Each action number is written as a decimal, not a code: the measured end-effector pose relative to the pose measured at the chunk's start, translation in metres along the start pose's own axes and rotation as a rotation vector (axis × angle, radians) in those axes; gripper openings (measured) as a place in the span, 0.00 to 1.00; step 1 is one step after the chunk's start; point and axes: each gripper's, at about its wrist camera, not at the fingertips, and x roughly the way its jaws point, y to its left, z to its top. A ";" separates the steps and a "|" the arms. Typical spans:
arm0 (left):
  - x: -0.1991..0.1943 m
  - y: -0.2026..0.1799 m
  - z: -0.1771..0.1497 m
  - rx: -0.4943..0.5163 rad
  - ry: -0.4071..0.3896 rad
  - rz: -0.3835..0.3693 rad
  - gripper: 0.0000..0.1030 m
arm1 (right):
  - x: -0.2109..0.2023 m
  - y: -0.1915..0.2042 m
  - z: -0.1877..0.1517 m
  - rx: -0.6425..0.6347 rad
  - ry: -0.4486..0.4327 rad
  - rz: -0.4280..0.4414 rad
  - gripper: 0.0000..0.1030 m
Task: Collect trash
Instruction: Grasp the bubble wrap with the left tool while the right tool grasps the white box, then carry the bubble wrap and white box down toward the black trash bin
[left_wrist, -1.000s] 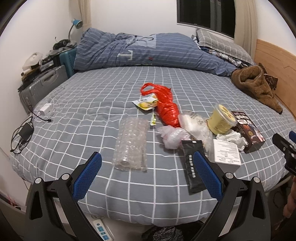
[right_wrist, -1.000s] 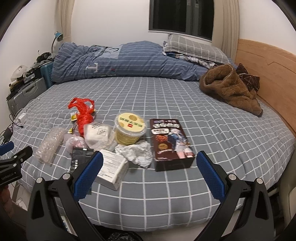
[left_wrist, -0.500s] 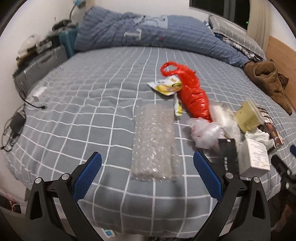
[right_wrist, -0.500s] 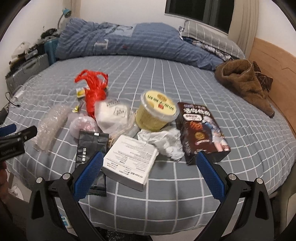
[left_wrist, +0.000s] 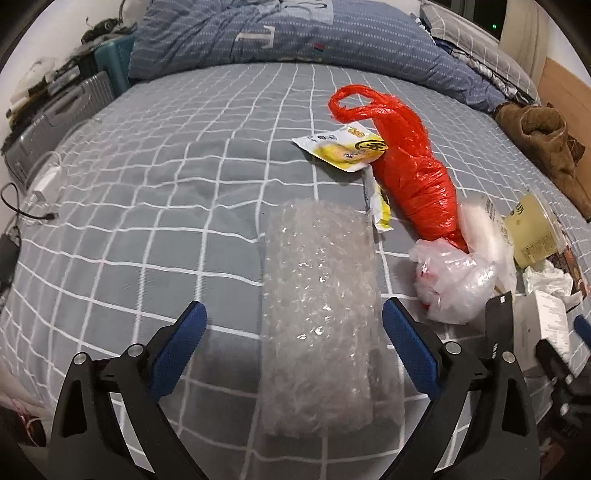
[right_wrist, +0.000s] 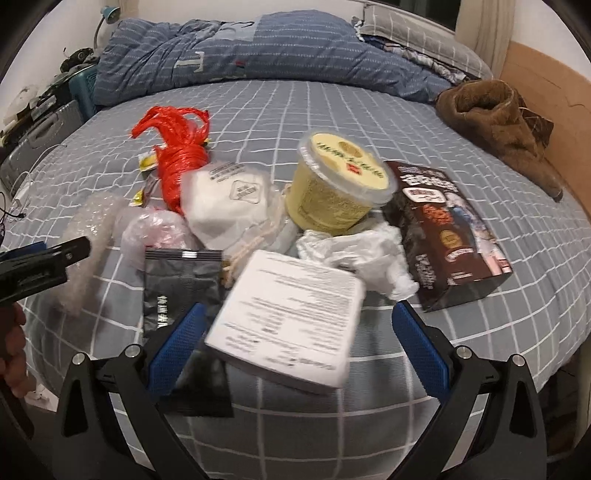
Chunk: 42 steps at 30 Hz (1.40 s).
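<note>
Trash lies on a grey checked bed (left_wrist: 147, 184). A clear bubble wrap pack (left_wrist: 317, 258) lies between the fingers of my left gripper (left_wrist: 293, 306); its jaws are closing, and the pads are still clear of the wrap. To the right lie a red plastic bag (left_wrist: 410, 170), a yellow snack wrapper (left_wrist: 343, 147) and a crumpled clear bag (left_wrist: 450, 280). My right gripper (right_wrist: 298, 308) stands open over a white box (right_wrist: 295, 288). Around it are a black pouch (right_wrist: 177, 288), a yellow tub (right_wrist: 340, 184), crumpled tissue (right_wrist: 354, 251) and a brown box (right_wrist: 443, 229).
A blue striped duvet (left_wrist: 288, 33) is heaped at the far side. A brown garment (right_wrist: 495, 122) lies by the wooden headboard (right_wrist: 546, 81). A grey suitcase (left_wrist: 55, 118) stands left of the bed, with a charger and cables (left_wrist: 40, 188) at the left edge.
Both grippers have come forward and down toward the bed. The bubble wrap now sits between the left fingers and the white box between the right ones. The left jaws stand slightly narrower.
</note>
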 end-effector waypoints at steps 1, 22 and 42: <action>0.000 -0.002 -0.001 0.002 0.005 0.000 0.88 | 0.001 0.002 -0.001 -0.001 0.001 -0.004 0.94; -0.012 -0.009 -0.002 -0.023 -0.002 0.003 0.24 | -0.012 0.001 -0.001 0.013 -0.015 0.011 0.72; -0.087 -0.019 -0.049 -0.037 -0.112 -0.007 0.23 | -0.061 -0.004 -0.007 -0.045 -0.119 0.049 0.72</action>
